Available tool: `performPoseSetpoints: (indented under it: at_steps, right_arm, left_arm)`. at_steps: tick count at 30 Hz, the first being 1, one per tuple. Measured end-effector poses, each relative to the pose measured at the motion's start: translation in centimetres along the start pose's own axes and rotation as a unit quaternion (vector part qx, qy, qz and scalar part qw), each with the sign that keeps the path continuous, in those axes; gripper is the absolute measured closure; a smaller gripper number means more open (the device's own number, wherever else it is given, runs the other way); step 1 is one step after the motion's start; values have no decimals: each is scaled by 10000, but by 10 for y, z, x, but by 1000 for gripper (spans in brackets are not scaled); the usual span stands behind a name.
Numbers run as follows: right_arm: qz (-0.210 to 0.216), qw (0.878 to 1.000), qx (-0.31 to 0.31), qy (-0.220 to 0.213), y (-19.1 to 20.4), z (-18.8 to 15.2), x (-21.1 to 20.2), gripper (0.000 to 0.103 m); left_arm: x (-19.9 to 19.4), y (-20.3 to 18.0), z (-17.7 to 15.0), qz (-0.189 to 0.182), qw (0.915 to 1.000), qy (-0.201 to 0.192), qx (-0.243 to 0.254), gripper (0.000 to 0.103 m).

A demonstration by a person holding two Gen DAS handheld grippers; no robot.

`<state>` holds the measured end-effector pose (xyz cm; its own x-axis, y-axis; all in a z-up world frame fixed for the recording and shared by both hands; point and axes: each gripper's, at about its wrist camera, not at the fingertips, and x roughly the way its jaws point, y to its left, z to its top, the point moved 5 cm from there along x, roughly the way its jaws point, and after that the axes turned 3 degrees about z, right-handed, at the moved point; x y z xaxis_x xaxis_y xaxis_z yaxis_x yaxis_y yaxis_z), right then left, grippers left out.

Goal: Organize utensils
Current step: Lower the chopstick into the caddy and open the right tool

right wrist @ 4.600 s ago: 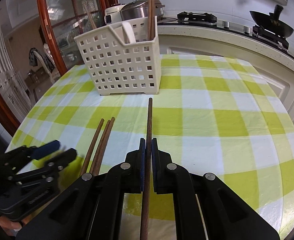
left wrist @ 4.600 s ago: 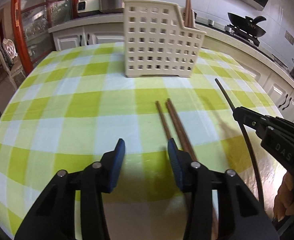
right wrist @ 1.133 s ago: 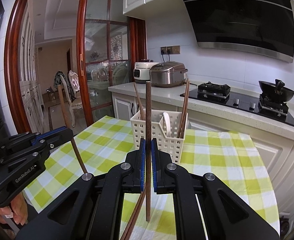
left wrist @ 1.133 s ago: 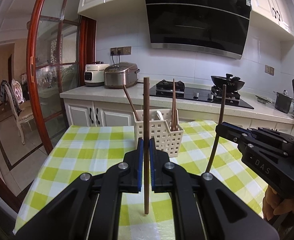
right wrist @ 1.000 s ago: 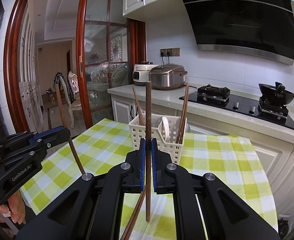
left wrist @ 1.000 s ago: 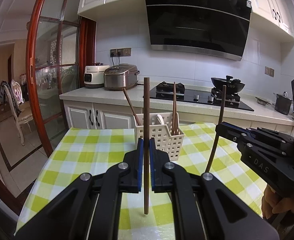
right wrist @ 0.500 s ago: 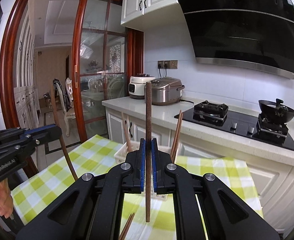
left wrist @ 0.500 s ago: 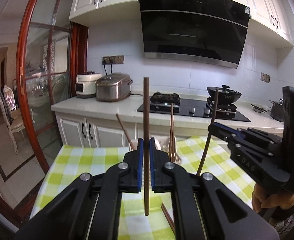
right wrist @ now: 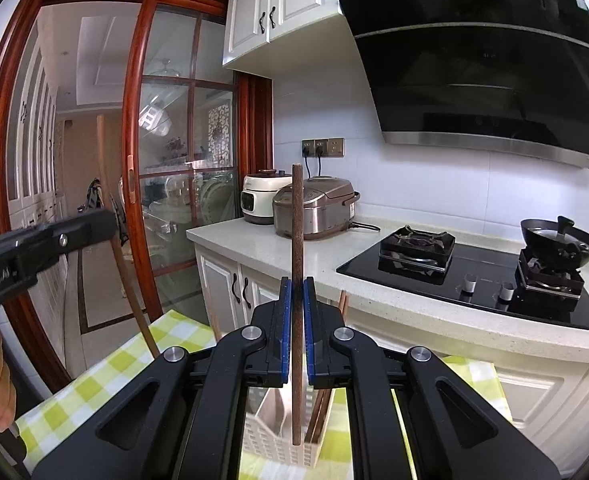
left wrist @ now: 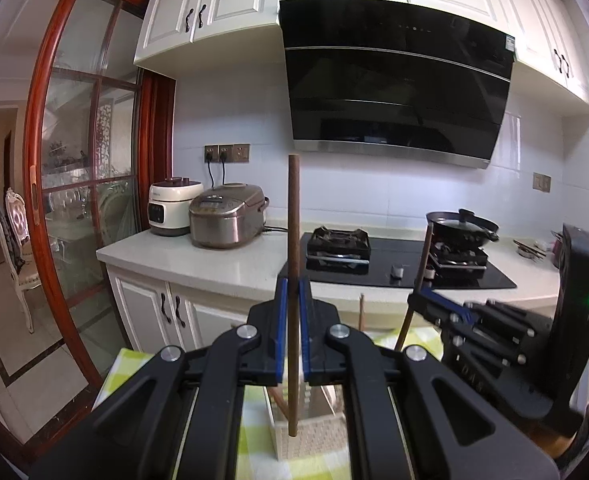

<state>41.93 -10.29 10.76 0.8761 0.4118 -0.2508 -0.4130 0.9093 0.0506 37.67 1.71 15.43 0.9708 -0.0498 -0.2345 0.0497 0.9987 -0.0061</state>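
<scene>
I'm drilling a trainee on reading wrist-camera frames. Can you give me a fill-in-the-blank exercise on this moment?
1. Each gripper is shut on one upright wooden ____.
2. Below the left gripper and right gripper stands a white perforated ____.
3. The tablecloth is checked white and ____.
4. On the hob, the wok sits on the ____ burner.

Missing words: chopstick; basket; green; right

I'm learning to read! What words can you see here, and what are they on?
"nRobot.AI", cut off at the frame edge: on the left gripper body, right wrist view.
"DAS", faint: on the right gripper body, left wrist view.
Range hood sticker and cooker panels: too small.
</scene>
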Motion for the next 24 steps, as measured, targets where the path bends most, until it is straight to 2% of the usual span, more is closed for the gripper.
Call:
performPoseSetpoints:
  at_steps: [6,15,24]
  right_arm:
    - [22,9997,-19,255,-1,-15,36,97]
    - [30,9964,11,846,-4,-58,64,97]
    - [84,9932,215,1144,-12,-78,76,96]
  left_arm:
    - [42,6,0,-39,9998,173,-104,97]
    - [95,10,-61,-353,9932,1017,-452,97]
    - [121,14,-107,-327,9865,1489,-607,97]
